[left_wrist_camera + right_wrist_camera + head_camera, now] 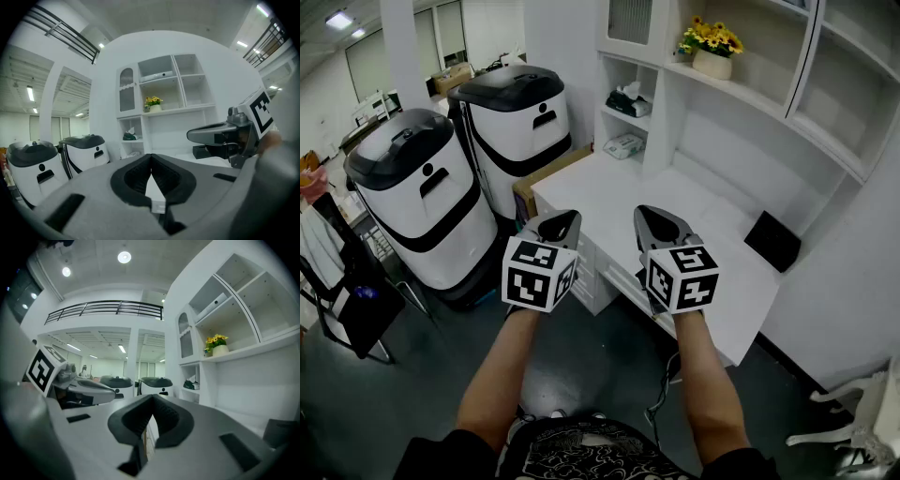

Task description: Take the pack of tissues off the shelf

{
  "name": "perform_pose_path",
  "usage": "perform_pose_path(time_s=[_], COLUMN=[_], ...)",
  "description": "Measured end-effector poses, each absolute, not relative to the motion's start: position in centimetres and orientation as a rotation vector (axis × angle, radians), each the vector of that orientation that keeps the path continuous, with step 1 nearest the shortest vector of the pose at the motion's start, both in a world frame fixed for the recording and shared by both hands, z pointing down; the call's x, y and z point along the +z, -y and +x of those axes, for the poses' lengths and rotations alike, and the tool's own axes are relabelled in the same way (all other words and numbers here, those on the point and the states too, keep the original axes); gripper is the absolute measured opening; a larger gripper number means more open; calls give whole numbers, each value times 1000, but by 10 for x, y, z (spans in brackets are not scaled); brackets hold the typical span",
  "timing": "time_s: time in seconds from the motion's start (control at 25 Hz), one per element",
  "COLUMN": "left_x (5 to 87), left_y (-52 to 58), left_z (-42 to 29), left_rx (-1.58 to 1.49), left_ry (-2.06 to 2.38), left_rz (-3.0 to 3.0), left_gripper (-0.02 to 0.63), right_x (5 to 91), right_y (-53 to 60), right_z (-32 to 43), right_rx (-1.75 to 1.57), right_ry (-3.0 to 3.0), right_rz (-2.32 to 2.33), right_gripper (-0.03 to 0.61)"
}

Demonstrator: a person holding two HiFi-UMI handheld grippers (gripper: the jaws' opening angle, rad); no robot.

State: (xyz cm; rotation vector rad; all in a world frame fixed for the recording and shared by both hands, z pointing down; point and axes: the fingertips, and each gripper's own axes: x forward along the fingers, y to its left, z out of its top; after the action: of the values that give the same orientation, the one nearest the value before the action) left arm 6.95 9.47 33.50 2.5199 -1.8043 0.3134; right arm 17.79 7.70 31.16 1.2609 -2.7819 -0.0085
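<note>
Starting out, it seems: left gripper [562,225] and right gripper [660,225] are both closed on nothing, held at the desk [614,187] edge; the pack of tissues [628,100] sits in a shelf [667,117] cubby well ahead, slightly left; next, reach forward and open one gripper; two white machines [422,192] stand left, clear of the path; a white packet [623,145] lies below the pack.
</note>
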Motion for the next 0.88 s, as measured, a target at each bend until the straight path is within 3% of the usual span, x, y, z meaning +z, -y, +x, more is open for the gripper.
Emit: perform_pose_path(time_s=[0.88], left_x=[344], left_y=[-81], left_z=[60], left_rx=[359], left_ry=[1898], left_rz=[2464], left_gripper=[9], right_x=[322], right_y=[-55], right_z=[172], right_rx=[-44], right_ry=[2828], right_rz=[1217], right_gripper=[23])
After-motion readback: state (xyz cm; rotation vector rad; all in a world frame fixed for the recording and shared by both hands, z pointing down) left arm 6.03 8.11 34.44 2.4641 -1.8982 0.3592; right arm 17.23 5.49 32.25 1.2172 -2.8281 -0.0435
